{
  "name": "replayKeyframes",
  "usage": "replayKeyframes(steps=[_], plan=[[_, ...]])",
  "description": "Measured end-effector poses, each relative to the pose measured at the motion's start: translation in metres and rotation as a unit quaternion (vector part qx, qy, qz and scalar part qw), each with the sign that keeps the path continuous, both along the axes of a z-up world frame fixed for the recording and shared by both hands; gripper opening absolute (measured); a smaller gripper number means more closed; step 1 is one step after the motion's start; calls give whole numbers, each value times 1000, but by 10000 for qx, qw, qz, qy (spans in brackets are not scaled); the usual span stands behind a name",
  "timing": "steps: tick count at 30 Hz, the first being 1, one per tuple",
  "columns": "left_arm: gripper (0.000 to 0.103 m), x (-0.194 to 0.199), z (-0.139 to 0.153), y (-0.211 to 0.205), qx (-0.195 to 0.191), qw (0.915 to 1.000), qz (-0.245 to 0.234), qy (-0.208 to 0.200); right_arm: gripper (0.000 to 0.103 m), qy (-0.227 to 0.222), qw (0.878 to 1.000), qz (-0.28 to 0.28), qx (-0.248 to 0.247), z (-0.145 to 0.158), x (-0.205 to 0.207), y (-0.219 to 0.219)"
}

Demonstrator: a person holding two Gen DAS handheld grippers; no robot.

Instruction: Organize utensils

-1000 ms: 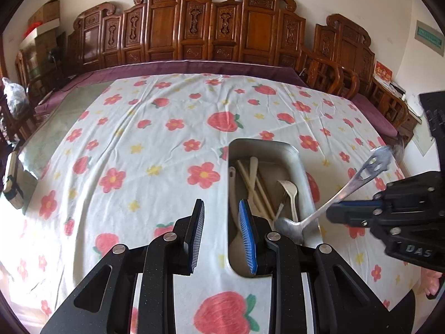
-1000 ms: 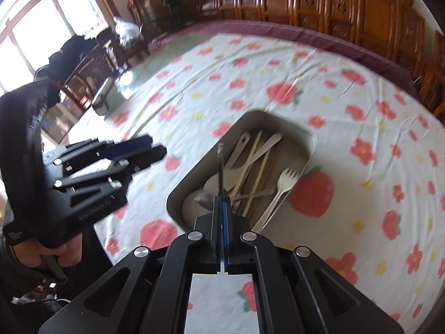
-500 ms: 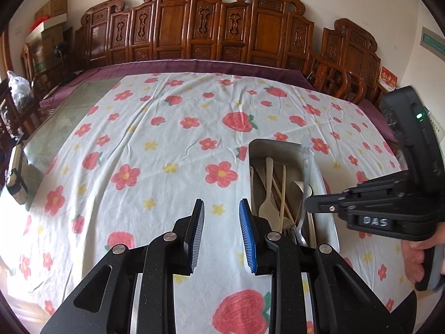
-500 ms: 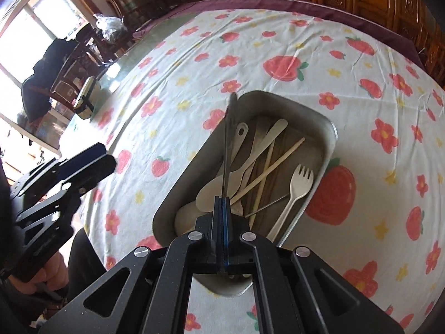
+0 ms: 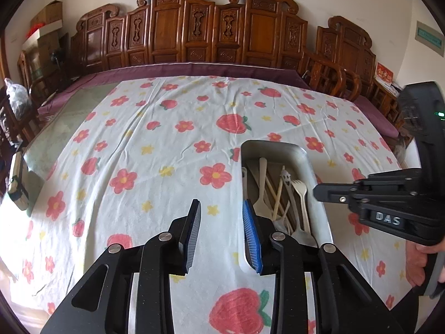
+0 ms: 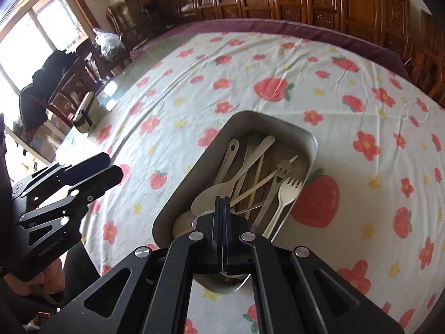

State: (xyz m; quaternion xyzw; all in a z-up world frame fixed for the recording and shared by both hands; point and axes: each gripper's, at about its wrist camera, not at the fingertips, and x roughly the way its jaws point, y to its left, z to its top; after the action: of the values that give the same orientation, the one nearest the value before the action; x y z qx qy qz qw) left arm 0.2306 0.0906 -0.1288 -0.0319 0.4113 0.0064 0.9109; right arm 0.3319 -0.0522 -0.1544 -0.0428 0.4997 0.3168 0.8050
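A metal tray (image 5: 304, 153) (image 6: 244, 118) lies on the flowered tablecloth and holds several utensils: a metal spoon with a smiley handle (image 6: 274, 186) (image 5: 287, 179), a pale plastic fork (image 6: 287, 194) (image 5: 301, 194), pale spoons (image 6: 222, 183) and wooden chopsticks (image 6: 260, 182). My right gripper (image 6: 222, 203) (image 5: 319, 190) is shut and empty, hovering over the tray's near end. My left gripper (image 5: 221, 222) (image 6: 111, 168) is open and empty, above the cloth just left of the tray.
The tablecloth (image 5: 155, 150) covers a large table. Carved wooden chairs (image 5: 194, 27) line the far side. A small container (image 6: 86, 111) (image 5: 18, 183) stands at the table's left edge by the window.
My right gripper carried the metal smiley spoon down over the tray. The spoon now lies among the utensils in the tray and the gripper holds nothing. The left gripper stayed open.
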Motion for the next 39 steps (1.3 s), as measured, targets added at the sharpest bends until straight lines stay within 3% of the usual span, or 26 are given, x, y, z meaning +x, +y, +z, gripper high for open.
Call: replayKeyframes(steps=[11, 17, 18, 19, 20, 23, 26, 30, 39], plan=[[38, -30, 27, -27, 126, 9993, -239, -238, 1, -744, 9955, -512, 286, 37, -60, -53], [55, -59, 35, -46, 166, 9984, -379, -374, 2, -1068, 9897, -833, 466, 48, -100, -82], [63, -63, 37, -48, 169, 9983, -389, -404, 2, -1128, 9883, -903, 485, 50, -107, -88], [70, -69, 39, -51, 188, 9981, -393, -441, 13, -1182, 9870, -974, 496, 52, -114, -92], [72, -75, 41, -54, 192, 9978, -414, -482, 33, -1221, 9857, -1044, 516, 53, -120, -97], [84, -91, 47, -62, 175, 9970, -462, -589, 69, -1453, 9790, -1290, 611, 60, -142, -111], [93, -105, 52, -70, 173, 9965, -468, -667, 87, -1673, 9732, -1484, 540, 65, -164, -122], [95, -118, 57, -77, 207, 9965, -439, -674, 101, -1866, 9658, -1730, 510, 72, -186, -135], [95, -141, 86, -90, 302, 9938, -471, -965, 100, -2259, 9512, -2065, 383, 104, -219, -151]])
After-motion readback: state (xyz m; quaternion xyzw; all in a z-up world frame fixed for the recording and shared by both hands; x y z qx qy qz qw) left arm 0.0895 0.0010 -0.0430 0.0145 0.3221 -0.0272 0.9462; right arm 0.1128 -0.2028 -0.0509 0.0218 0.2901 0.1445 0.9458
